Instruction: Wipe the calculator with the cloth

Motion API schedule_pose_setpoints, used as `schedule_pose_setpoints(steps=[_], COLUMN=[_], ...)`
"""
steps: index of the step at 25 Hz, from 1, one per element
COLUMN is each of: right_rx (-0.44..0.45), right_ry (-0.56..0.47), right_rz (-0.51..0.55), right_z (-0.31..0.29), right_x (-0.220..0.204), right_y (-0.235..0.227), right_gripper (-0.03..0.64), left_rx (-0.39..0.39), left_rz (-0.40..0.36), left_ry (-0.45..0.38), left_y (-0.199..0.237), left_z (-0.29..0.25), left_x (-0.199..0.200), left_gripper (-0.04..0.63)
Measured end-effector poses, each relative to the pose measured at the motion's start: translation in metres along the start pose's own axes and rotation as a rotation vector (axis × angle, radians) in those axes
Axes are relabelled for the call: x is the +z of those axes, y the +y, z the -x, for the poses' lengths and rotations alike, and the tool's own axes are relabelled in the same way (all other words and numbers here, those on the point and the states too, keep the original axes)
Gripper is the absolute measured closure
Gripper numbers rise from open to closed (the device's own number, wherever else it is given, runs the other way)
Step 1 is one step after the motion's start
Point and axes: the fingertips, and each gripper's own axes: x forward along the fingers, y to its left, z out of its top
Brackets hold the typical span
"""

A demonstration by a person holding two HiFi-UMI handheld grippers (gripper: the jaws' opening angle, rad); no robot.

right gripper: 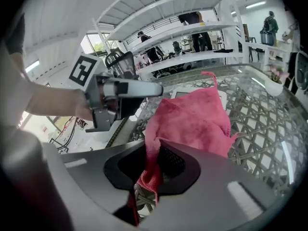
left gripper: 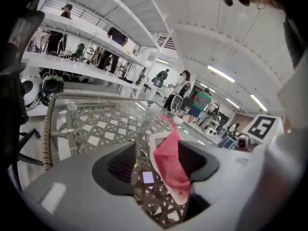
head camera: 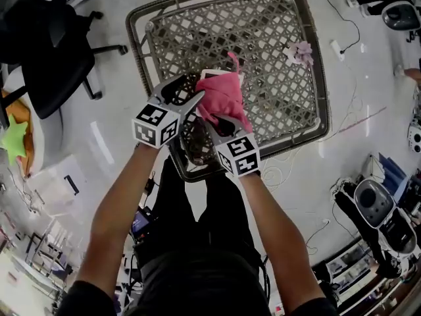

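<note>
The right gripper (right gripper: 154,165) is clamped on a fold of the pink cloth (right gripper: 192,119), which drapes over the white calculator (head camera: 210,75) at the wicker table's (head camera: 283,51) near side. The left gripper (left gripper: 159,161) has its jaws apart (the calculator's covered edge between them, a gap beside it).

Table (head camera: 276,104) top is mostly bare behind and to the right of the cloth (head camera: 222,97). The only thing there is a small pink flower piece (head camera: 301,51) near the far right corner. The near edge is tight: left gripper (head camera: 187,92) and right gripper (head camera: 219,120) sit close together (cloth fills the gap). Office chair (head camera: 56,58) stands off the left side, cables (head camera: 358,31) on the floor to the right.
</note>
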Motion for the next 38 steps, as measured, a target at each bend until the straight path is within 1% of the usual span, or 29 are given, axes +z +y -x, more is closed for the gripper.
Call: schedule_pose_setpoints(steps=[2,5,9,11,14,18,22,24,26,28,30,33,35,38], right_rx=[-0.02,-0.075,-0.139,-0.146,-0.141,-0.129,-0.133,-0.123,-0.109,-0.122,-0.17,-0.243,-0.239,-0.198], right_ry=[0.002,-0.004,-0.024,-0.034,-0.051,-0.062,-0.075,-0.078,-0.071,-0.072,-0.085,-0.101,-0.101,-0.103], right_rz=[-0.015,-0.035,-0.067,-0.076,-0.082,-0.075,-0.09,-0.086,-0.052,-0.035,-0.058,-0.122,-0.149,-0.153], right_z=[0.007,0.021,0.037,0.04,0.039,0.033,0.033,0.033,0.032,0.033,0.037,0.043,0.043,0.042], right_x=[-0.01,-0.019,-0.022,-0.02,-0.012,-0.003,-0.002,-0.003,-0.003,-0.002,0.001,0.004,0.005,0.005], right_y=[-0.005,-0.02,-0.045,-0.053,-0.059,-0.055,-0.054,-0.052,-0.048,-0.052,-0.066,-0.083,-0.083,-0.071], right_gripper=[0.565,0.565,0.565,0.565,0.565,0.565,0.565,0.565,0.565,0.565,0.565,0.565,0.565,0.565], left_rx=[0.0,0.0,-0.007,-0.006,0.001,-0.006,-0.002,0.007,0.019,0.036,0.056,0.081,0.092,0.104], left_rz=[0.003,0.002,-0.004,-0.005,-0.019,-0.046,-0.036,-0.045,-0.07,-0.088,-0.089,-0.082,-0.074,-0.058], left_ry=[-0.005,-0.004,0.009,0.025,0.059,0.08,0.082,0.072,0.046,0.021,0.009,-0.004,-0.025,-0.052], left_y=[0.001,0.001,0.001,0.001,0.002,-0.003,-0.005,-0.006,-0.008,-0.01,-0.011,-0.017,-0.023,-0.031], left_z=[-0.011,-0.025,-0.044,-0.052,-0.061,-0.067,-0.067,-0.065,-0.06,-0.053,-0.046,-0.036,-0.029,-0.019], left_x=[0.006,0.013,0.016,0.015,0.009,0.008,0.007,0.008,0.011,0.014,0.015,0.012,0.013,0.015], left_gripper=[0.268,0.268,0.268,0.272,0.296,0.37,0.371,0.374,0.388,0.401,0.413,0.428,0.44,0.453])
